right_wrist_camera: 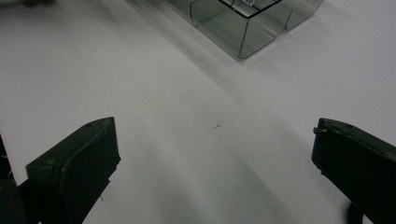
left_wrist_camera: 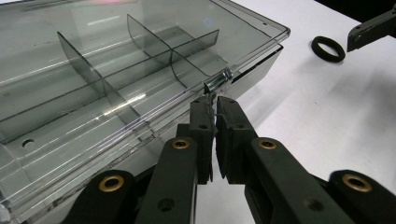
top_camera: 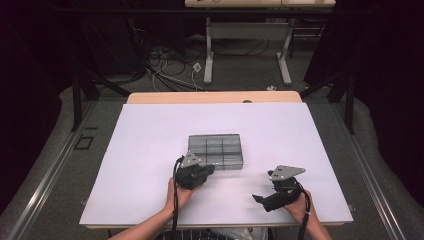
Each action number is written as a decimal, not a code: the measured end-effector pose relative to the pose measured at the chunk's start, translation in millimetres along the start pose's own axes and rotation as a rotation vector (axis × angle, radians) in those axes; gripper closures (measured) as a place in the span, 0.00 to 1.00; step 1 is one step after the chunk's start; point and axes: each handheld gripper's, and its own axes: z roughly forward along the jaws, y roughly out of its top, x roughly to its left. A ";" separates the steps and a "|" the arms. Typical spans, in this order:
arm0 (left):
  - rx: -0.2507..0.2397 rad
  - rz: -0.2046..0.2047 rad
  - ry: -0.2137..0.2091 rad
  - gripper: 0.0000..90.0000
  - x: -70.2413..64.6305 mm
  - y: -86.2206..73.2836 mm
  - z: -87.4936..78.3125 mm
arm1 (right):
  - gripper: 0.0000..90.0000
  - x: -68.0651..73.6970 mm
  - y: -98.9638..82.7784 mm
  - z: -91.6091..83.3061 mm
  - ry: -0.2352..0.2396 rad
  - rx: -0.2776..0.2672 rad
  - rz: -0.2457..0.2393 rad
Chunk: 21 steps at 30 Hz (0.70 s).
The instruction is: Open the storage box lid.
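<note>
1. Clear compartment box (top_camera: 216,150) is sitting mid-desk (top_camera: 140,150) on the white sheet, lid down.
2. I am seeing my left gripper (left_wrist_camera: 214,103) pinching nearly closed at the box's small metal latch (left_wrist_camera: 217,82).
3. My right gripper (right_wrist_camera: 212,154) is hovering wide open above bare desk, near a black ring (left_wrist_camera: 328,48).

Dark room, grey floor (top_camera: 60,165), tangled cables (top_camera: 170,65), second table (top_camera: 247,30) behind
</note>
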 end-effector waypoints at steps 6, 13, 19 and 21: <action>-0.010 0.024 0.012 0.94 -1.1 1.4 -0.2 | 0.01 0.5 1.1 -1.6 -0.020 -0.016 0.014; -0.021 0.029 0.009 0.94 -0.9 2.2 -1.1 | 0.01 1.4 4.8 0.1 -0.034 -0.033 0.026; -0.029 0.036 0.009 0.94 -1.1 3.6 -3.1 | 0.02 2.3 13.3 7.4 -0.053 -0.044 0.048; -0.032 0.032 0.005 0.94 -1.6 4.0 -3.3 | 0.02 2.7 17.1 11.1 -0.052 -0.048 0.048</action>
